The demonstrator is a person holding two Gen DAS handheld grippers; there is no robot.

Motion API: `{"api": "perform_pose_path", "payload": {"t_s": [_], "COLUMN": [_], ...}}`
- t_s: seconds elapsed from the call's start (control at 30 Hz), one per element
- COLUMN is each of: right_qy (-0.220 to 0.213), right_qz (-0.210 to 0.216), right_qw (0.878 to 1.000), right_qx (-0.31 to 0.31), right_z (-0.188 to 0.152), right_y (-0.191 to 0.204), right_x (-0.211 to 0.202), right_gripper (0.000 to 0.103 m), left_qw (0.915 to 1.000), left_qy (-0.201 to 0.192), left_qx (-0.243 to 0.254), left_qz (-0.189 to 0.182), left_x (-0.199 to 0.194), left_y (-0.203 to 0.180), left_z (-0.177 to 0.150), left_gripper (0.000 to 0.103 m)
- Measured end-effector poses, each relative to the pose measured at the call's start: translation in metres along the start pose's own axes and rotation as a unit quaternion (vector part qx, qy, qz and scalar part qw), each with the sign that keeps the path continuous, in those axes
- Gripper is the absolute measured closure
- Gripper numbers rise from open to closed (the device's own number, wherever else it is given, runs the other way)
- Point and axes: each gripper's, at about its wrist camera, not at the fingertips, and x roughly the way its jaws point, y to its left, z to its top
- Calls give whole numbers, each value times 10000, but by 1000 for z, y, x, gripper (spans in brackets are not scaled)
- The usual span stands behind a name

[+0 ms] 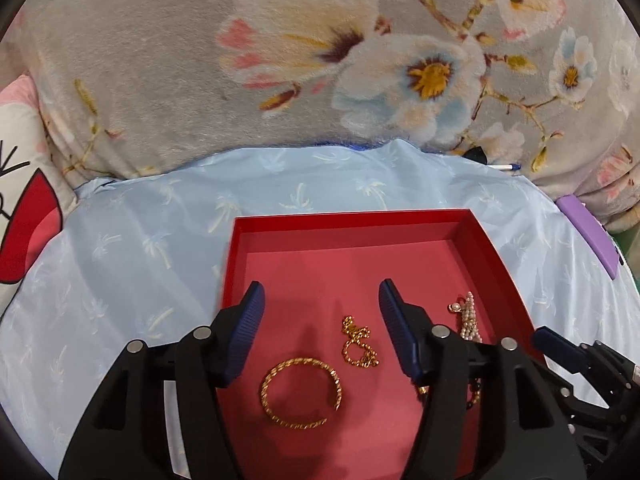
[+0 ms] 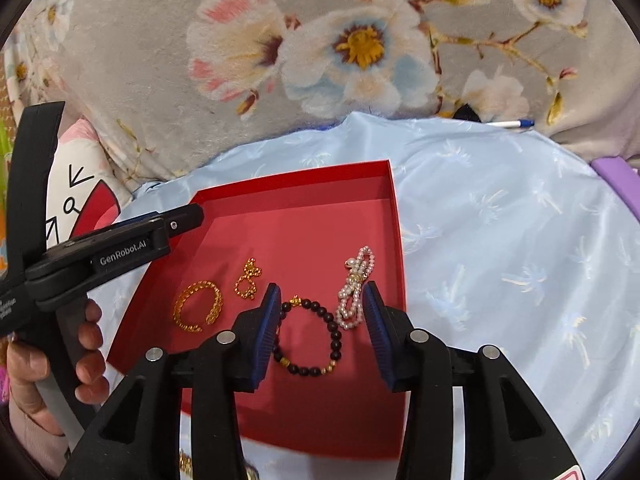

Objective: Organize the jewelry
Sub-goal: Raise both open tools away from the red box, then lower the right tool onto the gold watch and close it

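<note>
A red tray (image 1: 352,216) lies on pale blue cloth. In it are a gold bangle (image 1: 302,392), a gold chain (image 1: 358,344) and a pearl bracelet (image 1: 466,316). My left gripper (image 1: 320,290) hangs open over the tray, with the bangle and chain below the gap and nothing touching its pads. In the right wrist view the tray (image 2: 296,178) also holds a dark bead bracelet (image 2: 310,338) beside the pearl bracelet (image 2: 356,288), the gold bangle (image 2: 198,306) and the chain (image 2: 248,280). My right gripper (image 2: 322,290) is open above the bead bracelet, with nothing gripped.
A grey floral blanket (image 1: 200,80) rises behind the blue cloth (image 2: 500,240). A pen (image 2: 510,123) lies at the cloth's far edge and a purple object (image 1: 588,236) at its right. A red and white cushion (image 1: 24,208) sits left. A hand (image 2: 88,344) holds the left gripper.
</note>
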Motion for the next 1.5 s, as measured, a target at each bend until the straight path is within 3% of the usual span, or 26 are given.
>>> {"api": "perform_pose_path", "payload": {"t_s": [0.3, 0.5, 0.73, 0.93, 1.33, 1.43, 1.5], "right_qy": [-123, 73, 455, 682, 887, 891, 890], "right_qz": [58, 114, 217, 226, 95, 6, -44], "right_qw": [9998, 9996, 9974, 9943, 9885, 9871, 9867], "right_qx": [-152, -252, -522, -782, -1221, -1331, -1363], "right_z": [-43, -83, -118, -121, -109, -109, -108], "right_y": [7, 14, 27, 40, 60, 65, 66], "right_x": [-58, -79, -75, -52, -15, -13, -13], "right_gripper": [59, 59, 59, 59, 59, 63, 73], "left_qw": [9993, 9994, 9988, 9982, 9985, 9985, 9984], "left_qy": [-143, 30, 411, 538, 531, 541, 562], "left_qx": [31, -69, -126, -226, -104, -30, 14], "left_qz": [336, 334, 215, 133, -51, -112, -103], "left_x": [-62, -90, -105, -114, -128, -130, -128], "left_y": [13, 19, 19, 22, 17, 13, 12], "left_z": [-41, -89, -151, -185, -209, -212, -214], "left_gripper": [32, 30, 27, 27, 26, 26, 26]}}
